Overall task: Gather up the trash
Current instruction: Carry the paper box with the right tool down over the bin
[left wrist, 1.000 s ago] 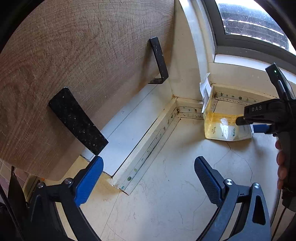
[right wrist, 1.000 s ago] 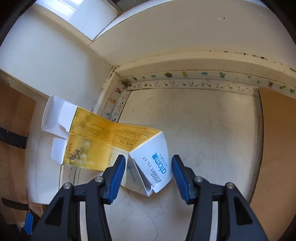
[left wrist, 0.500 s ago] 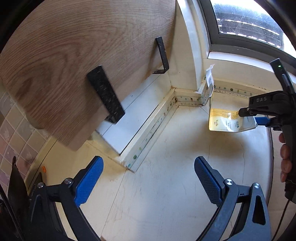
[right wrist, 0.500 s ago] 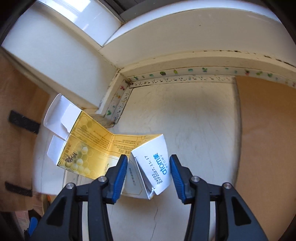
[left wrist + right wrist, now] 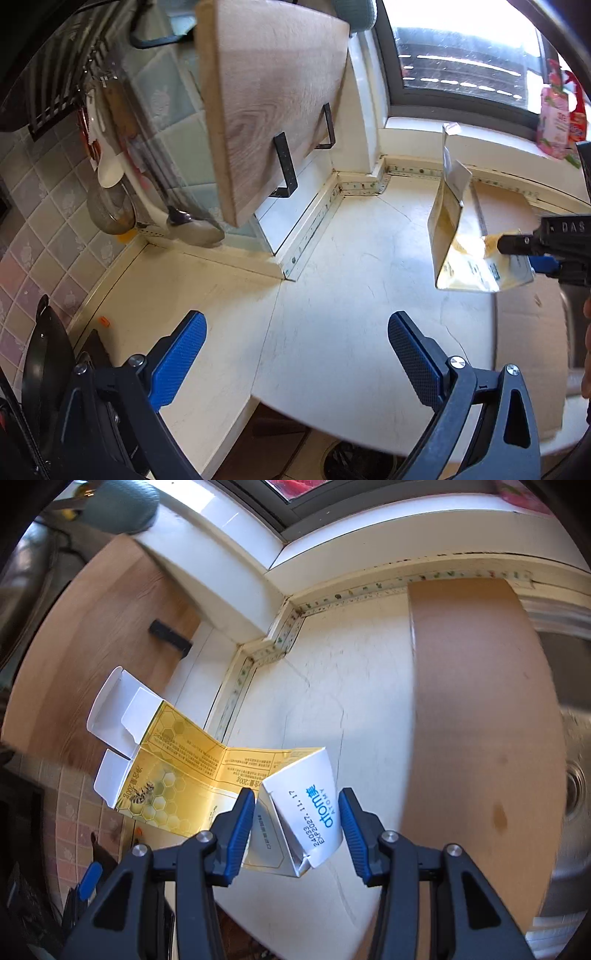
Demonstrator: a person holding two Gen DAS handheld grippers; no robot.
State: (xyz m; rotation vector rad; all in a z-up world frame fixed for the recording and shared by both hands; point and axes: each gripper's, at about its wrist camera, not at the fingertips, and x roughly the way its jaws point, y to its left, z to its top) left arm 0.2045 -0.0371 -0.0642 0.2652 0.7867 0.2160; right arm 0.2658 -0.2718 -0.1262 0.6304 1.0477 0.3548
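Between the right gripper's (image 5: 297, 821) blue pads, a flattened yellow box (image 5: 207, 771) hangs clear of the counter (image 5: 332, 302).

Ahead of and below both tools spreads the pale counter, meeting a window sill (image 5: 332, 550) at the far corner; a brown board (image 5: 480, 709) lies on it to the right of the right gripper, and a wooden shelf (image 5: 273, 103) on black brackets juts out ahead and to the left of the left gripper (image 5: 295, 354). The right gripper is clamped on the box's folded white end, with the yellow panels and open white flaps trailing away ahead and to its left. The left gripper's pads stand wide apart with nothing between them, the box off ahead to its right.
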